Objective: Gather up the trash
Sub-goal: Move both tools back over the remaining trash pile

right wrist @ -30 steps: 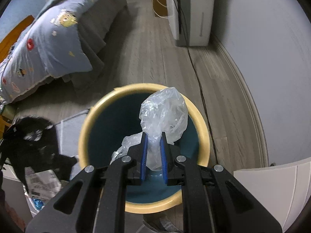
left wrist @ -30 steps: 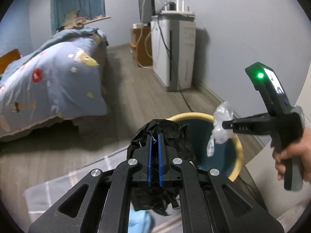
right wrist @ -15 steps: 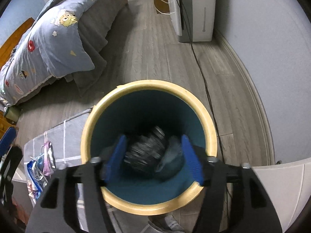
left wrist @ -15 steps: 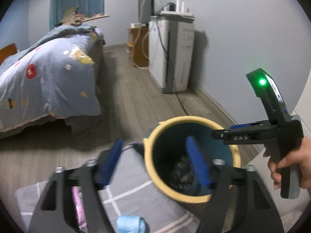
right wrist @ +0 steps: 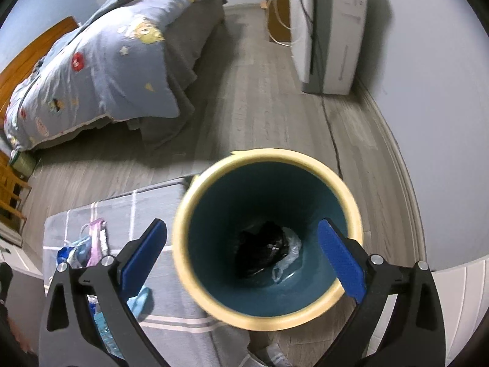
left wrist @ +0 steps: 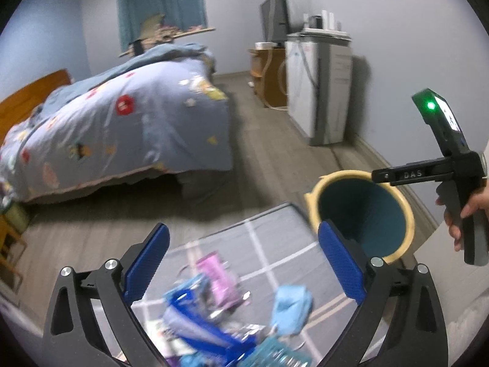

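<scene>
A teal bin with a yellow rim (right wrist: 183,244) stands on the floor by the rug; its rim (left wrist: 314,202) also shows in the left wrist view. At its bottom lie a black bag (right wrist: 262,250) and a clear plastic bag (right wrist: 288,253). My right gripper (right wrist: 243,235) hangs over the bin's mouth, its jaws opening with nothing between them; in the left wrist view the right gripper (left wrist: 379,176) reaches in from the side, held by a hand. My left gripper (left wrist: 243,244), jaws opening and empty, is above a blurred pile of wrappers (left wrist: 217,278) on the rug.
A grey checked rug (right wrist: 159,202) lies left of the bin. A bed with a blue quilt (left wrist: 137,122) fills the left. A white cabinet (right wrist: 327,30) stands by the wall, with a cable (right wrist: 333,140) along the floor. White furniture (right wrist: 458,290) sits at lower right.
Both grippers went from shut to wide open. The black bag and the clear bag dropped into the bin. My left gripper swung left, off the bin and over the rug's pile.
</scene>
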A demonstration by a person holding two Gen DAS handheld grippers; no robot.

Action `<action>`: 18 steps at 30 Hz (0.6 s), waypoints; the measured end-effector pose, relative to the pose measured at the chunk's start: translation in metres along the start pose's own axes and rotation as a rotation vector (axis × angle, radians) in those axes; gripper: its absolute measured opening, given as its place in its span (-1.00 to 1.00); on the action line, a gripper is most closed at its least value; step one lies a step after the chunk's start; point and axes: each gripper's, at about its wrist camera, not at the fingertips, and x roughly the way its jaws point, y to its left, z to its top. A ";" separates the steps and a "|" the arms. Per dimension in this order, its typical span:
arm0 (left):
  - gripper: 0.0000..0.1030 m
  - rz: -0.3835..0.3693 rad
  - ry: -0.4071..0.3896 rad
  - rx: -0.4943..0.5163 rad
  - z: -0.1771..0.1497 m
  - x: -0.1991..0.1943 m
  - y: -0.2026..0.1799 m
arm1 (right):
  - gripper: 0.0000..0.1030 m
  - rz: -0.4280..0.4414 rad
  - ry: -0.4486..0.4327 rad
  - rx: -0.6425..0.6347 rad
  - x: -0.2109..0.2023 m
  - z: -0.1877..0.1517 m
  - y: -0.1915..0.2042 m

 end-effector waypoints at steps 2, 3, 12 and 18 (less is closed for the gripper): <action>0.89 0.028 -0.001 -0.033 -0.007 -0.013 0.022 | 0.89 0.009 -0.001 -0.021 -0.003 -0.001 0.016; 0.89 0.046 -0.003 -0.040 -0.010 -0.018 0.030 | 0.89 0.013 -0.001 -0.029 -0.004 -0.002 0.022; 0.90 0.189 0.029 -0.209 -0.061 -0.048 0.110 | 0.89 0.060 0.027 -0.111 -0.004 -0.012 0.090; 0.90 0.253 0.065 -0.280 -0.093 -0.054 0.154 | 0.89 0.077 0.060 -0.206 0.002 -0.026 0.144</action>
